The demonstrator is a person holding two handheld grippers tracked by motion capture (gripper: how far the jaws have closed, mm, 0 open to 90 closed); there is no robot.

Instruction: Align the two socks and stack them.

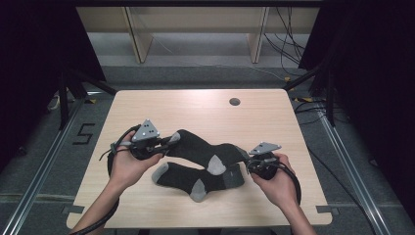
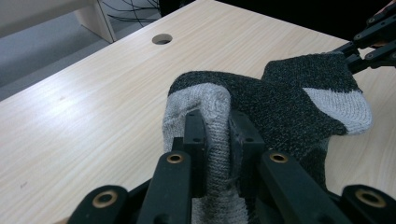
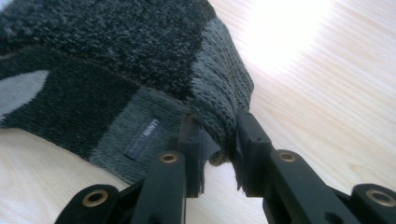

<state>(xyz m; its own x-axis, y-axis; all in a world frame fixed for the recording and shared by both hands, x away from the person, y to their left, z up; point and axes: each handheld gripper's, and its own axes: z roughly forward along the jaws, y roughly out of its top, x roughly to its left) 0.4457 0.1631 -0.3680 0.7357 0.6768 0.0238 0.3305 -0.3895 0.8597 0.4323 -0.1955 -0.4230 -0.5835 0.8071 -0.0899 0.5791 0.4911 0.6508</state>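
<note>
Two dark socks with grey toes, heels and cuffs are on the wooden table. The upper sock is stretched between both grippers. My left gripper is shut on its grey toe end. My right gripper is shut on its grey cuff. The lower sock lies flat on the table just in front of it, its labelled cuff under the held sock. In the left gripper view the right gripper shows at the far end of the sock.
A round cable hole sits near the table's far edge. Bare wood lies behind and to both sides of the socks. Wooden furniture legs and cables stand on the floor beyond the table.
</note>
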